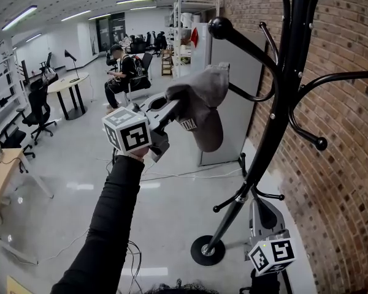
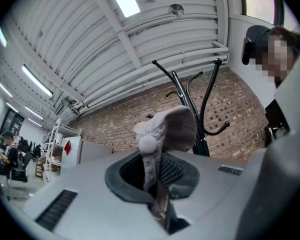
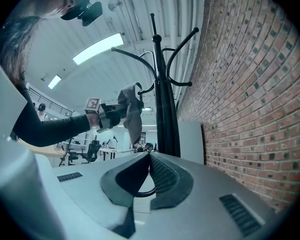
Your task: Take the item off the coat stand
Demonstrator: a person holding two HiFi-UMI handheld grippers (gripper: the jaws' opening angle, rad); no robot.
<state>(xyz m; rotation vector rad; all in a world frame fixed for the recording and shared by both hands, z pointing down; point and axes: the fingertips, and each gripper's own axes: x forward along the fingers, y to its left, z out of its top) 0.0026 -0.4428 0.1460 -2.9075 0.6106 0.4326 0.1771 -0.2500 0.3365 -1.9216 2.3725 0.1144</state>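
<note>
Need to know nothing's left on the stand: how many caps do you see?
1. The cap is clamped in the left gripper, just left of the stand. Its visible hooks are bare; others may be hidden.

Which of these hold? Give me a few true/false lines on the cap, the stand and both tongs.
1. The left tongs are shut on the cap. True.
2. The right tongs grip the stand. False: they are shut on nothing, low down near the stand's base.
3. The cap is red. False: it is grey.
4. The wall by the stand is brick. True.
5. The stand is white. False: it is black.
</note>
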